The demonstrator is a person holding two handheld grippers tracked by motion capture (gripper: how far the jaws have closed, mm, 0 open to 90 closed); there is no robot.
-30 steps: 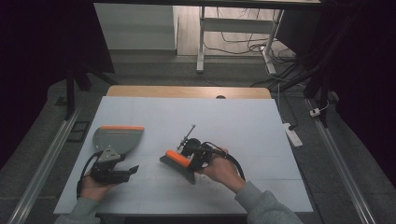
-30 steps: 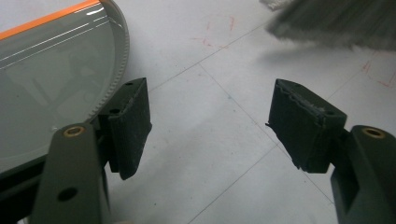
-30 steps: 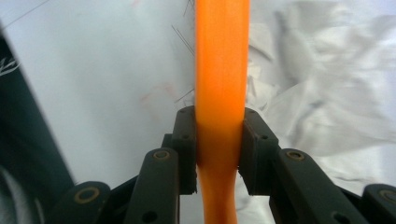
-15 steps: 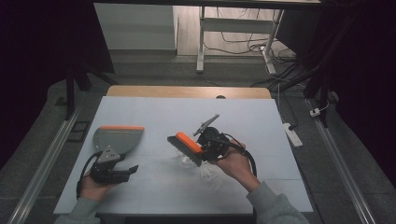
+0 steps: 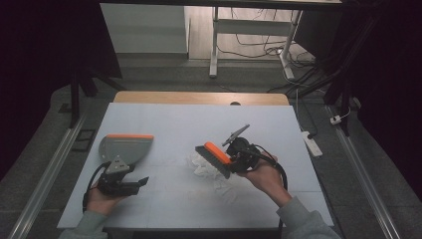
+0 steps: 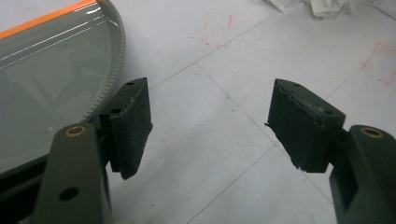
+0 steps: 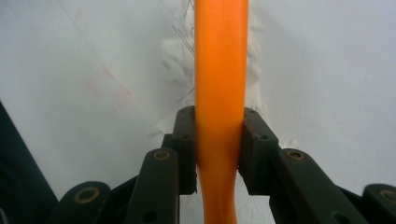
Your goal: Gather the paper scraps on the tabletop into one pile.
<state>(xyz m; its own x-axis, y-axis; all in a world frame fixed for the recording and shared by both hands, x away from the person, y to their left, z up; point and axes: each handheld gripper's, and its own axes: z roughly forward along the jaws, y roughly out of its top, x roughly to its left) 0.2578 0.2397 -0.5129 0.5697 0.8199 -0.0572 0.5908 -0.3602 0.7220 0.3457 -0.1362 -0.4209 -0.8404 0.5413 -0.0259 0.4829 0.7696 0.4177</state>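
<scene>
We are gripping the orange-handled brush [image 5: 215,158] in our right gripper [image 5: 238,155], the pads clamping its orange handle [image 7: 219,93] from both sides in the right gripper view. In the high view the brush is angling across the middle of the white table [image 5: 199,119], its dark bristle side facing down over a pile of crumpled white paper scraps [image 5: 209,174] — whether the bristles are touching them, we cannot tell. Our left gripper [image 5: 130,182] is resting near the front left edge, its jaws standing wide apart with nothing between them; in the left gripper view only bare tabletop is lying between the two black pads [image 6: 133,121]. Just beyond that gripper the grey dustpan [image 5: 124,148] is lying flat on the table, its orange lip turned away from us — well apart from the scraps.
</scene>
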